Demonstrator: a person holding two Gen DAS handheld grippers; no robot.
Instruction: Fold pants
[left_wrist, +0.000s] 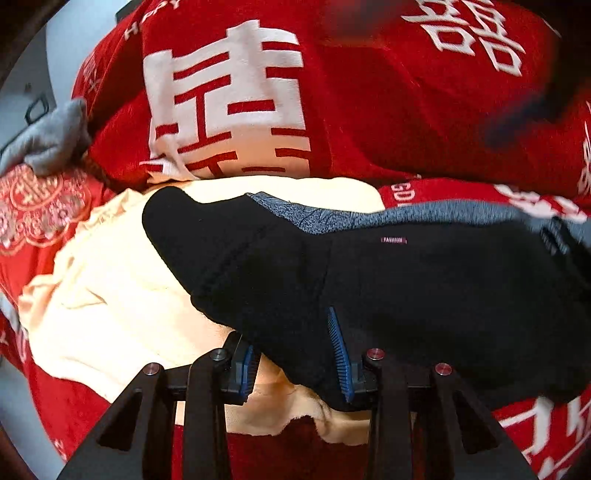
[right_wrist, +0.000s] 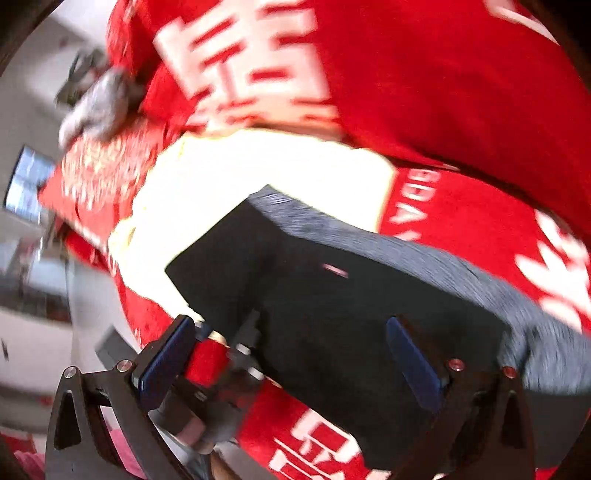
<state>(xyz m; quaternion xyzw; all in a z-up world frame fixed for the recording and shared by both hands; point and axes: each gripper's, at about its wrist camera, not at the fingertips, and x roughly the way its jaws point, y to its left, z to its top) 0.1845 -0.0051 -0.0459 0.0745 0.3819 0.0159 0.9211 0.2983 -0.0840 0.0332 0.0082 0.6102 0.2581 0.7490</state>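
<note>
Black pants (left_wrist: 424, 295) with a grey waistband (left_wrist: 424, 218), spread over a cream cloth (left_wrist: 110, 295) on red bedding (left_wrist: 369, 110) printed with white characters. Left gripper (left_wrist: 295, 354) narrowed onto a fold of the pants' near edge. Right gripper (right_wrist: 291, 354) spread wide above the pants, clear of them, blurred. Grey cloth (left_wrist: 51, 140) bunched at far left.

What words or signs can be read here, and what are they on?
"FASHION": small tag on the black pants.
Large white Chinese characters: on the red blanket, partly hidden by folds.
White Latin letters along the blanket's edge: cut off, unreadable.
In the right wrist view, everything is too blurred to read.
</note>
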